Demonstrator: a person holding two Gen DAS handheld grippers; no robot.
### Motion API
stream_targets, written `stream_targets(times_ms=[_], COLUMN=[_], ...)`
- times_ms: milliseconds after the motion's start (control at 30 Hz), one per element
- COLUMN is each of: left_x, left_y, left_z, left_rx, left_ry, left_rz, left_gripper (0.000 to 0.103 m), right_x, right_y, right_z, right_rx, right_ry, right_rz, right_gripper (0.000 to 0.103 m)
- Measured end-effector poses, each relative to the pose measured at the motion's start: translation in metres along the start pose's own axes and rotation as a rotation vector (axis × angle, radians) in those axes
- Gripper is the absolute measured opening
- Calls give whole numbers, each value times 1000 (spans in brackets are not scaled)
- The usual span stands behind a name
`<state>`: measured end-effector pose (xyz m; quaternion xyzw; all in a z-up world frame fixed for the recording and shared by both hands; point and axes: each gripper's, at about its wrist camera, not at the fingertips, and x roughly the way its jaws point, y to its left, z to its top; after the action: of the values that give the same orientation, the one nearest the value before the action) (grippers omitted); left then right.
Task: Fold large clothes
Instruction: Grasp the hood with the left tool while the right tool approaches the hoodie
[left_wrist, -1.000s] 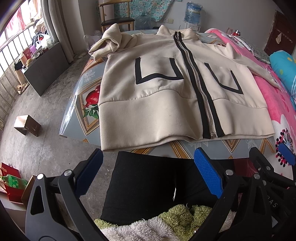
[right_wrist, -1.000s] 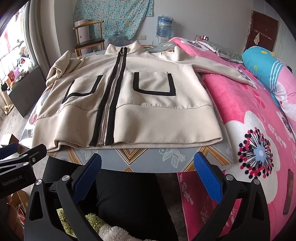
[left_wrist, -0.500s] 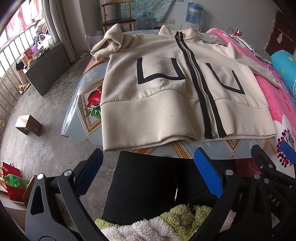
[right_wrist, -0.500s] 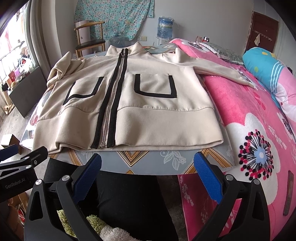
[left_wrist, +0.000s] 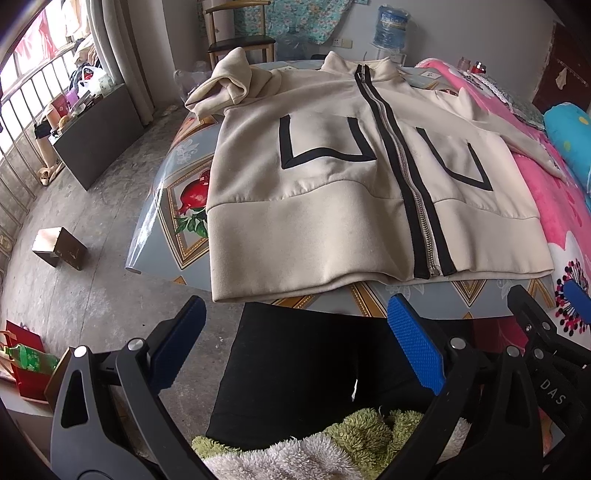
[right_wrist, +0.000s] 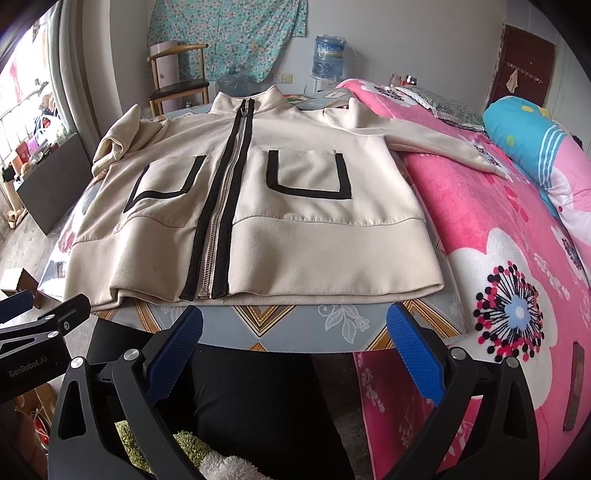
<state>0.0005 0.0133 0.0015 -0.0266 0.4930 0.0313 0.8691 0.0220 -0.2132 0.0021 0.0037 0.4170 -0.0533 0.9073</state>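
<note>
Left gripper (left_wrist: 295, 343) jaws wide apart, holding nothing, hovering over black-trousered legs (left_wrist: 303, 369) short of the table edge. Right gripper (right_wrist: 295, 343) same: spread wide, nothing held, just short of the hem. Cream zip jacket (right_wrist: 258, 206) lies flat, front up, zipped, on the patterned table (right_wrist: 295, 325), hem at the near edge; one sleeve bunched far left, other stretched onto the pink blanket (right_wrist: 498, 258). Chair (right_wrist: 177, 88) and water bottle (right_wrist: 328, 55) at far wall.

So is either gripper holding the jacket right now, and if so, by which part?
Nothing is held. The left gripper and right gripper are both open, short of the jacket's hem.
</note>
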Motion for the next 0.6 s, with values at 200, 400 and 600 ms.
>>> stream_targets(times_ms=[200,400,600], left_x=[4,12,22], left_y=[7,24,56], left_z=[4,23,66], left_rx=[-3,-15,-35], left_ry=[-3,-29,-94], left_rz=[24,69,105], left_gripper=[95,95,95], right_x=[-1,1,7], right_y=[3,14,37], right_z=[14,51,110], right_rx=[-26,-85,-174], right_ry=[-42,-105,-158], right_rz=[-5,2,117], right_gripper=[97,97,97])
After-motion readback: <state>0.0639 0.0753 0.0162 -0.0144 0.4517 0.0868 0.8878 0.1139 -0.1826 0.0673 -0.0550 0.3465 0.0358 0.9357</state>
